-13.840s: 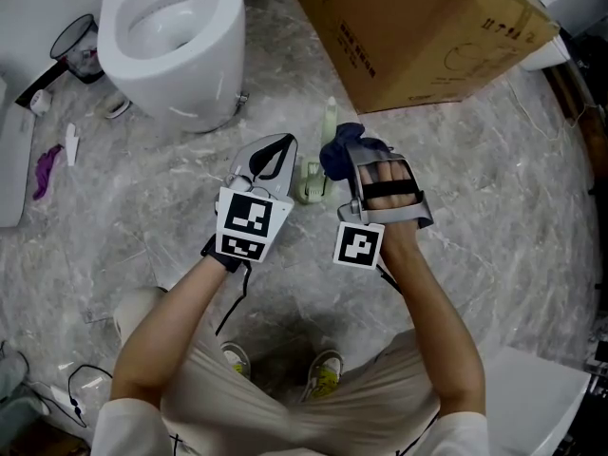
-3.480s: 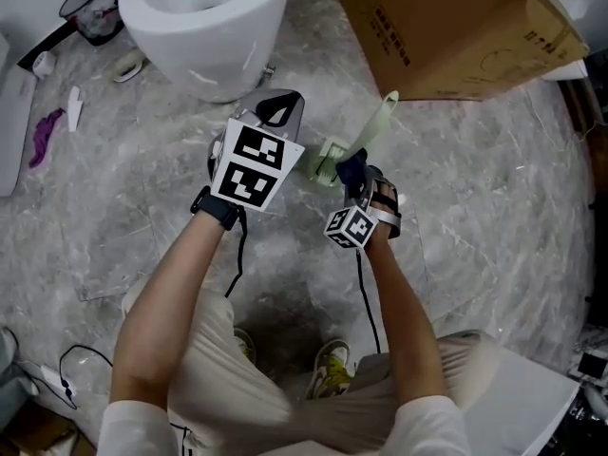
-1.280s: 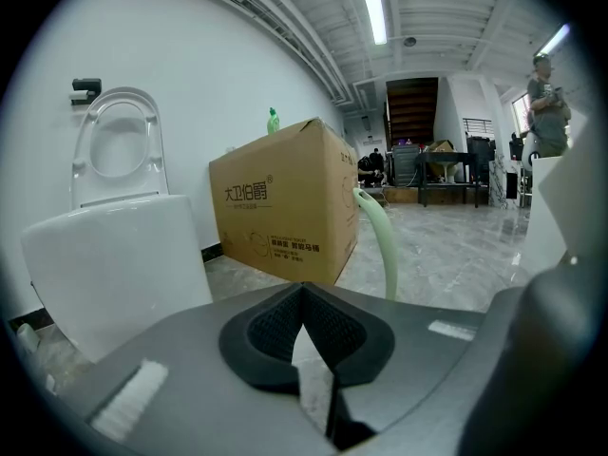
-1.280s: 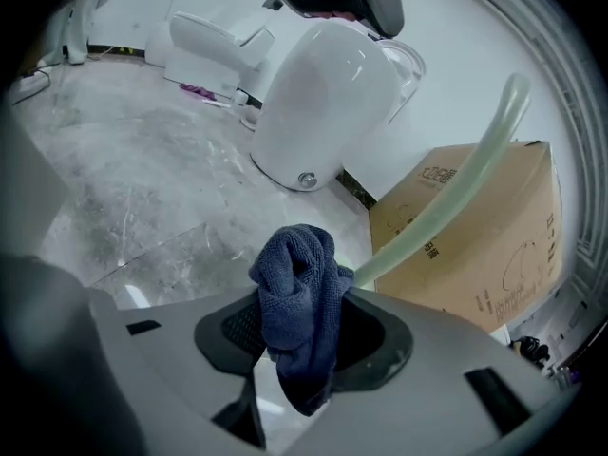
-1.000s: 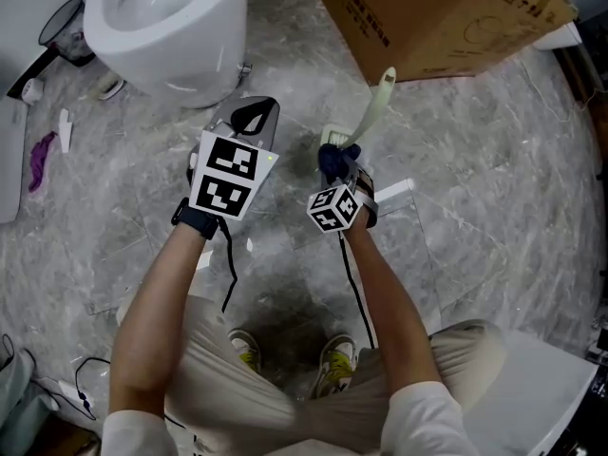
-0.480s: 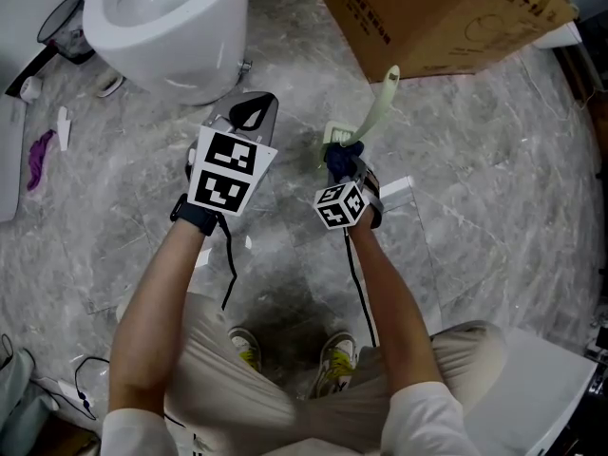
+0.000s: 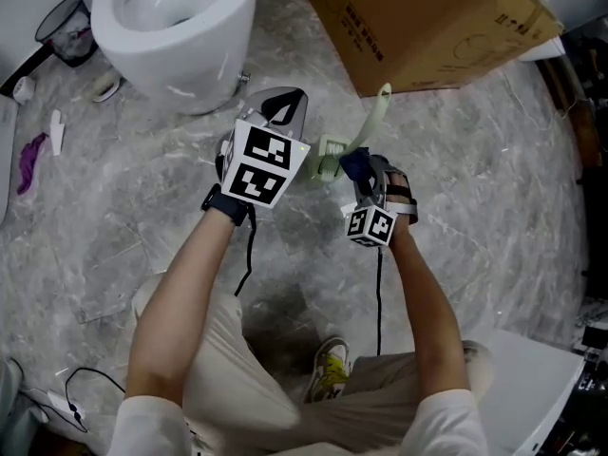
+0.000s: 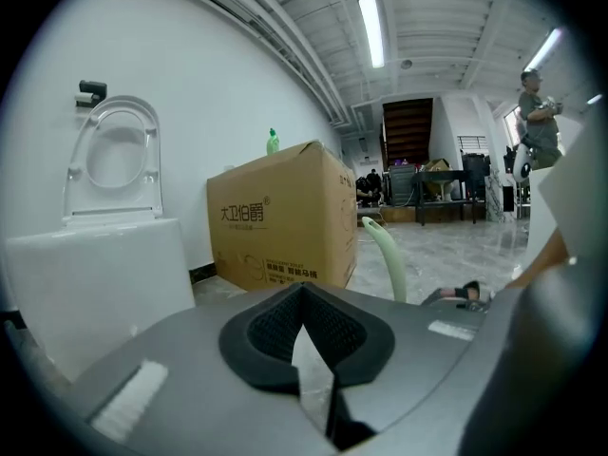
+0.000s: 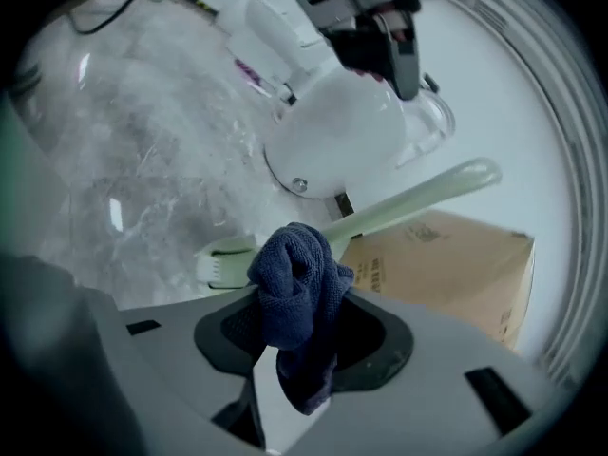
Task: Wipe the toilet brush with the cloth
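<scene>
Ahead on the left, toilet; further left of it, bin. Ahead on the right, cardboard box. Between the two and nearer the person, over the floor — toilet brush, lower end toward the person, handle leaning up and away toward the box. Left of that lower end, left gripper. Just right of it, right gripper, with cloth between its jaws — close against the handle's lower part, contact not certain.

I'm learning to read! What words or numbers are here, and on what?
"大伯爵" with an ® mark beside it: on the cardboard box, left gripper view.
Smaller line beneath it: too small to read.
The box's print in the head view: too small to read.
</scene>
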The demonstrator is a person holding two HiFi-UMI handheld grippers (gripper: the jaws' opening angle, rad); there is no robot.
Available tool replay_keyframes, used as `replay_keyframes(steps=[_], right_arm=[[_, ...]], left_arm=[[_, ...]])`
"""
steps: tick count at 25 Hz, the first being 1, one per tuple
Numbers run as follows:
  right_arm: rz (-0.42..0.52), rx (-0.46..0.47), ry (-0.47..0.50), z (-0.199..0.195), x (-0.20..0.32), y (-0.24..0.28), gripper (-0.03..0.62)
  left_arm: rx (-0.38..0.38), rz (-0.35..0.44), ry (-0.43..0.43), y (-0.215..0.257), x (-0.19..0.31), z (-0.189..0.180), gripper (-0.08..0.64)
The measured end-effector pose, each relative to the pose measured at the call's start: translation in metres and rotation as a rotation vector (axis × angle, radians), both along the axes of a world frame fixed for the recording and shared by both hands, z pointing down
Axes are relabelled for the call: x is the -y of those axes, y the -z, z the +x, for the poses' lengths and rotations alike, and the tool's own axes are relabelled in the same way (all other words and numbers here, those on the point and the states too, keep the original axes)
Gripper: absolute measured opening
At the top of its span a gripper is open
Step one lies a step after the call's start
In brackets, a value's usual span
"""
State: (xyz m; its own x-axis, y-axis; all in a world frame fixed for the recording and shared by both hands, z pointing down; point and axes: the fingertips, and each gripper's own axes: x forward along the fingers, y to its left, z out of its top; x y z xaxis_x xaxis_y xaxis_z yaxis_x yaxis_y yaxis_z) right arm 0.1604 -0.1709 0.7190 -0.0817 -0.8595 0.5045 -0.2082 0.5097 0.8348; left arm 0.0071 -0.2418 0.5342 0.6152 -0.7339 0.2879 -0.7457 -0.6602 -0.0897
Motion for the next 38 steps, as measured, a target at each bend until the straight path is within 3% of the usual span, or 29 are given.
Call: replay_keyframes(steps=[4,9,14,19,23,26,29,33,36,38], right_arm=[[0.056,-0.177,0.207,-0.006,0.012,0.045,0.164],[0.083,-0.201,0.216,-0.011,0.023,0.089,0.164],[0.208,0.013,0.060,0.016,0.030,0.156,0.166],[0.177,0.371,-0.122,0.041,0.050,0.204,0.170],[0.248,0.505,-0.230,0.054,0.050,0.217,0.173],[0.224,0.666,-0.298,0.063,0.043,0.210,0.176],[0.163,0.736,-0.276,0.057,0.042,0.203,0.176],[0.172,0.783,-0.288,0.052,0.033,0.210,0.176],[0.199,0.830,-0.331,0.049,0.018,0.219,0.175],[0.171,0.865,-0.376,0.049,-0.005,0.223,0.171]], left_arm=[[0.033,0.054,-0.026,0.007,-0.001,0.010,-0.001],[0.030,0.040,-0.048,0.001,-0.003,0.026,-0.001],[0.034,0.083,-0.073,0.006,-0.007,0.029,0.000],[0.041,0.241,-0.149,0.027,-0.019,0.033,0.000],[-0.031,0.214,-0.123,0.027,-0.016,0.032,0.000],[-0.055,0.192,-0.114,0.027,-0.016,0.034,0.000],[-0.078,0.205,-0.128,0.038,-0.017,0.043,0.000],[-0.110,0.217,-0.112,0.078,-0.032,0.060,0.000],[-0.052,0.256,-0.111,0.096,-0.055,0.068,0.000],[-0.065,0.258,-0.063,0.104,-0.069,0.060,-0.001]])
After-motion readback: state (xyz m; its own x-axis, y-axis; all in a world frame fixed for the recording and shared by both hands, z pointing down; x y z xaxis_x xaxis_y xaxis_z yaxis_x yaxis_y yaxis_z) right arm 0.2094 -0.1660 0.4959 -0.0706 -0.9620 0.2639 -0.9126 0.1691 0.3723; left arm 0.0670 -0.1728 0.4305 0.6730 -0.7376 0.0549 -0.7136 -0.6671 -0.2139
